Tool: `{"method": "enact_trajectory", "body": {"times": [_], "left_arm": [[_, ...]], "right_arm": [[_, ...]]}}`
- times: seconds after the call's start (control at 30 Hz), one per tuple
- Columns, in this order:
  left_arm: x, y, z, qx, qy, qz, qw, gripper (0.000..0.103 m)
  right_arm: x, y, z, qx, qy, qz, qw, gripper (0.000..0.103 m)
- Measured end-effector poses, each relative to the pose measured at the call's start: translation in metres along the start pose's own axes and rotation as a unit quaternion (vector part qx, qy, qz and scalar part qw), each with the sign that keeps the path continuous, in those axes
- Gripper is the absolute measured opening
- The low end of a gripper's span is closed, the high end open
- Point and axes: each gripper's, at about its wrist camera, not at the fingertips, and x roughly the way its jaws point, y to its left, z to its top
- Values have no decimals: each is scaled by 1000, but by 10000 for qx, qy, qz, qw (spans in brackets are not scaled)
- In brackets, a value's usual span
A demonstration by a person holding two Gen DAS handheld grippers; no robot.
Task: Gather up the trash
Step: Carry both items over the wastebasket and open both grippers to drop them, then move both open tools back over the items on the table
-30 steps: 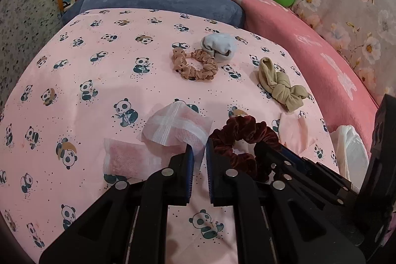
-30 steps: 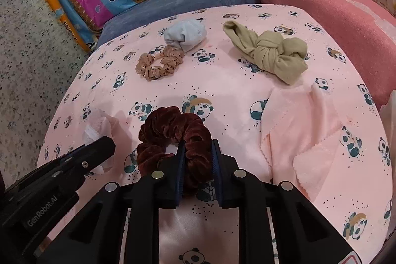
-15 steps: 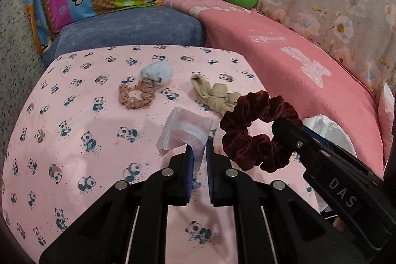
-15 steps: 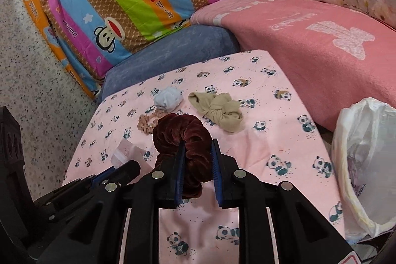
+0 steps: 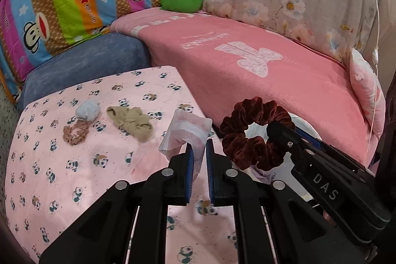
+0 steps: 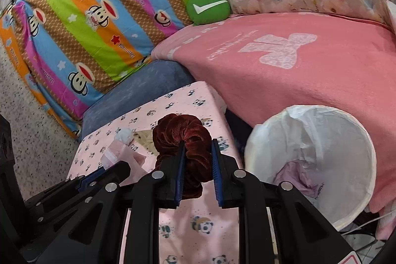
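My left gripper [image 5: 198, 149] is shut on a small clear plastic zip bag [image 5: 185, 132] and holds it above the panda-print table [image 5: 74, 165]. My right gripper [image 6: 197, 147] is shut on a dark red velvet scrunchie [image 6: 183, 132], lifted above the table's right edge; the scrunchie also shows in the left wrist view [image 5: 250, 132]. A white-lined trash bin [image 6: 321, 165] stands on the floor to the right of the table, holding some purple material. A tan scrunchie [image 5: 75, 131], a pale blue ball of cloth [image 5: 87, 110] and a knotted beige cloth [image 5: 131, 121] lie on the table.
A pink blanket-covered sofa [image 6: 297, 66] runs behind the bin. A blue cushion [image 5: 81, 66] and a striped monkey-print pillow [image 6: 86, 29] lie behind the table. A green round cushion [image 6: 208, 8] sits at the back. Speckled floor [image 6: 24, 128] lies to the left.
Both grippers have lifted off the table and swung right toward the bin, the left carrying the zip bag and the right the red scrunchie.
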Motion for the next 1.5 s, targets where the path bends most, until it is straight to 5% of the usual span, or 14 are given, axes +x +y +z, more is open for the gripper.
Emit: {"method": "enact_trajectory", "body": {"times": [0.37, 0.7, 0.77, 0.9, 0.93, 1.5], "left_arm": [[21, -86, 13, 604, 105, -744, 9953, 10], [42, -121, 9, 705, 380, -948, 9923, 10], [47, -123, 8, 691, 440, -859, 9929, 15], [48, -117, 7, 565, 350, -502, 9965, 73], [46, -115, 7, 521, 279, -433, 9973, 77], [41, -50, -4, 42, 328, 136, 9994, 77]], "right_arm": [[-33, -103, 6, 700, -241, -579, 9956, 20], [-42, -168, -2, 1077, -225, -847, 9903, 23], [-40, -173, -3, 1060, -212, -892, 9901, 26], [-39, -174, -4, 1042, -198, -895, 9903, 30], [-39, -174, -5, 1035, -201, -898, 9904, 31], [-24, -126, -11, 624, 38, -619, 9961, 40]]}}
